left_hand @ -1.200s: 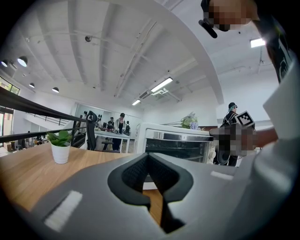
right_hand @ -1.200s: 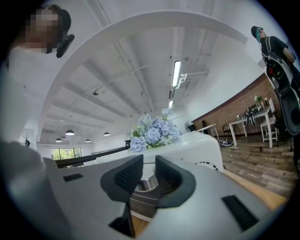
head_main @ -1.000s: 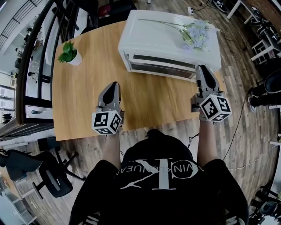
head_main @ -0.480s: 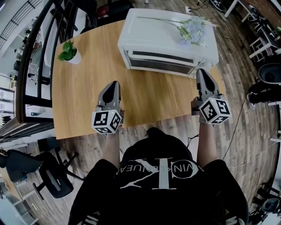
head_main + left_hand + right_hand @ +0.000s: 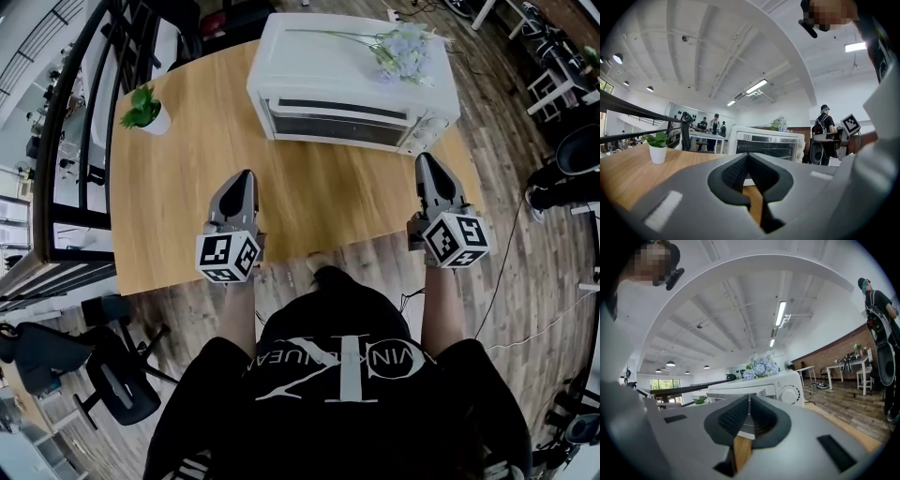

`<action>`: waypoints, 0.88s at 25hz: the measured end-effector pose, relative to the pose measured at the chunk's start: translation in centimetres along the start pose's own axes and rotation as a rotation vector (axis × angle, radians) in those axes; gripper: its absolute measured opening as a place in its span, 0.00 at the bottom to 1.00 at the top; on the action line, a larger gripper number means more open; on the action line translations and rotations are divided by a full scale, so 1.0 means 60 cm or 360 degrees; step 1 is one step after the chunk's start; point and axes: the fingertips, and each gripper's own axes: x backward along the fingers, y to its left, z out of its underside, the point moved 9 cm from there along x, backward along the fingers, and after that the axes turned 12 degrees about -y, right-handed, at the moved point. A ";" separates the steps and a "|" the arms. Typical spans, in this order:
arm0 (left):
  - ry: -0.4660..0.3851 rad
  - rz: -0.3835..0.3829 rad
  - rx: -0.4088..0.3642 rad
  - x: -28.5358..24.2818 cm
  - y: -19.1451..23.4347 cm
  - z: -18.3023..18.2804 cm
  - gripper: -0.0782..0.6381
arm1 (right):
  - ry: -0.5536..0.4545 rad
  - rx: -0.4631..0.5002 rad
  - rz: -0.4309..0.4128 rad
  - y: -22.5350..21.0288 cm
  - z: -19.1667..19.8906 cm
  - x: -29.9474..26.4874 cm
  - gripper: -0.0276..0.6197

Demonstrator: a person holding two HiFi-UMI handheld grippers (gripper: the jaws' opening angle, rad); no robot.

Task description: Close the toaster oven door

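Grippers, both closed and empty: your left gripper (image 5: pixel 245 176) is held over the near part of the light-brown wooden tabletop (image 5: pixel 178 216), and the left gripper view shows its two grey jaws meeting at the tips with nothing caught between them. Your right gripper (image 5: pixel 427 158) is held over the table's near right edge. The right gripper view shows its jaws likewise pressed tip to tip on nothing. Each carries its marker cube at the rear, towards you. Ahead of both stands the boxy white toaster oven (image 5: pixel 328 70), at the far side of the table with its front turned towards you. The right gripper points at its right front corner, close to the round white control knob (image 5: pixel 790 393), while the left gripper is well apart from the appliance. The oven's dark glass door (image 5: pixel 342 117) stands upright, flush with the front, handle bar along its upper edge. A spray of pale blue artificial flowers (image 5: pixel 401 54) lies across the oven's top. A small green plant in a white pot (image 5: pixel 147 112) stands near the table's far left edge. Beyond the table, grey-brown plank flooring (image 5: pixel 506 141) and a black office chair (image 5: pixel 108 380) are visible.
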 end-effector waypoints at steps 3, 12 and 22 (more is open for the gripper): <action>0.0003 0.0009 0.0003 0.004 -0.002 -0.001 0.12 | 0.0018 0.0005 0.0011 0.003 0.005 0.013 0.08; 0.0011 0.0041 0.0010 0.018 -0.008 0.002 0.12 | 0.0049 0.0020 0.0034 0.013 0.018 0.045 0.08; 0.0018 0.0034 0.0013 0.040 -0.006 0.001 0.12 | 0.0074 0.0029 0.0042 0.028 0.025 0.068 0.08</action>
